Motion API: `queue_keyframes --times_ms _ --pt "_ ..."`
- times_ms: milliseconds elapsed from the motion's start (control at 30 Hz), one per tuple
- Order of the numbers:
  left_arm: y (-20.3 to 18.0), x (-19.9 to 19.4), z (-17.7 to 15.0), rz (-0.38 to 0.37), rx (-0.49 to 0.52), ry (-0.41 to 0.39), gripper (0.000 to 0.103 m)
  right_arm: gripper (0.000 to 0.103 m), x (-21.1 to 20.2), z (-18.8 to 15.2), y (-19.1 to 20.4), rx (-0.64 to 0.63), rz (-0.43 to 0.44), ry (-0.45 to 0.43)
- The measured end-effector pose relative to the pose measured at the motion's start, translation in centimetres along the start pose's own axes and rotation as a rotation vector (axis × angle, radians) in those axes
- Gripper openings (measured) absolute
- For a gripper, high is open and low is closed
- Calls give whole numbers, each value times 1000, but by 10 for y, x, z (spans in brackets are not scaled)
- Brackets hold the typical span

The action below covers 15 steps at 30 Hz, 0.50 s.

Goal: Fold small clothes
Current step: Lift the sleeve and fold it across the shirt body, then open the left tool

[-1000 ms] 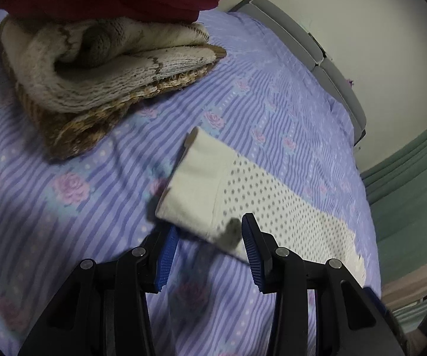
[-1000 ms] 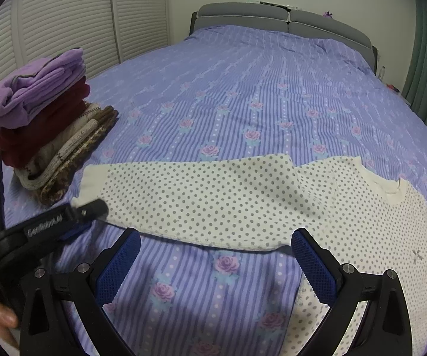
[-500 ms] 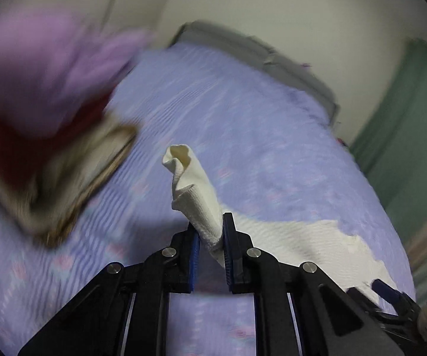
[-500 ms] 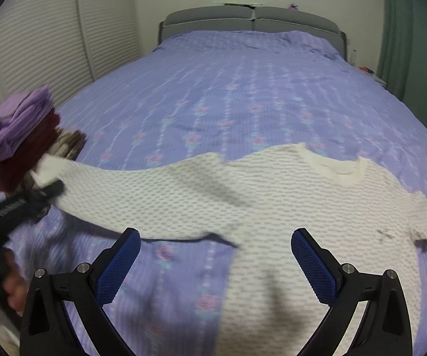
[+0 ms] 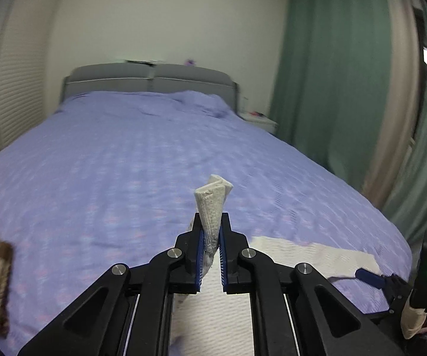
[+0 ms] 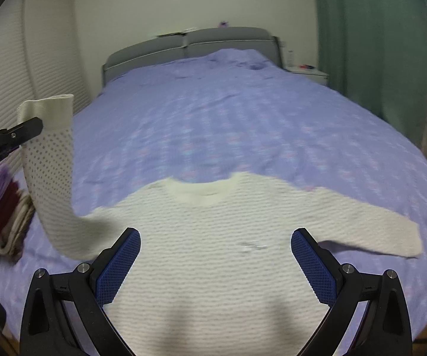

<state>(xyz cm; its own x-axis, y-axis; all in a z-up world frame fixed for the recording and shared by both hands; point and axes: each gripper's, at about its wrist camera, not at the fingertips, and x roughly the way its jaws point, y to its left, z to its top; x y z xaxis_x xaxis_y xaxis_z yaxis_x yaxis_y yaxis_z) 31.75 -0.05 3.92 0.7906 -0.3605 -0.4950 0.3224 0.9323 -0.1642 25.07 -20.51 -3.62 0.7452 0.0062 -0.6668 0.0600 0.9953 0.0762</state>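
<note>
Spreading across the near end of a purple bed [image 6: 243,124] is a cream dotted sweater [image 6: 228,237], laid flat with its collar pointing toward the grey headboard [image 6: 189,44]. One sleeve [image 6: 50,172] is lifted off the bedding and held up in the air by the left gripper [image 5: 212,243], whose blue pads are clamped tight on the ribbed cuff [image 5: 213,198], so the cuff is seen poking up between the black fingers in the left wrist view. From the right wrist view that same sleeve is seen hanging in a curve from the cuff down to the shoulder, which is kept on the bed. The other sleeve [image 6: 376,231] is stretched out flat toward the right edge of the mattress. The right gripper [image 6: 216,267] is held over the sweater's chest with its jaws wide apart and nothing pinched between them; whether the pads are touching the fabric can't really be told. A stack of folded clothes [image 6: 2,207], purple on top, then dark red, then a beige knit, is parked on the bed's left side, well apart from the sweater's body. Green curtains [image 5: 347,89] are hung on the right, and a white slatted door [image 6: 11,74] is seen on the left. Everything's a bit blurred.
</note>
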Motion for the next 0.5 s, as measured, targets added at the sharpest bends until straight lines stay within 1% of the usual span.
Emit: queue_keyframes --times_ms 67,100,167,267,300,367,500 --pt "-25 20 -2 -40 14 37 10 102 0 2 -24 25 -28 -5" --pt "-38 24 -2 -52 20 49 10 102 1 2 -33 35 -40 -6" --pt "-61 47 -4 -66 41 90 10 102 3 3 -56 62 -68 -5" --pt "-85 84 -14 -64 64 154 10 102 5 0 -86 103 -90 3" --pt "-92 89 -19 -58 72 168 10 102 6 -2 -96 116 -97 5" --pt "-100 111 -33 -45 82 220 10 102 5 -7 -111 136 -108 11" --pt "-112 141 -56 -28 91 307 10 102 7 -17 -138 168 -133 29"
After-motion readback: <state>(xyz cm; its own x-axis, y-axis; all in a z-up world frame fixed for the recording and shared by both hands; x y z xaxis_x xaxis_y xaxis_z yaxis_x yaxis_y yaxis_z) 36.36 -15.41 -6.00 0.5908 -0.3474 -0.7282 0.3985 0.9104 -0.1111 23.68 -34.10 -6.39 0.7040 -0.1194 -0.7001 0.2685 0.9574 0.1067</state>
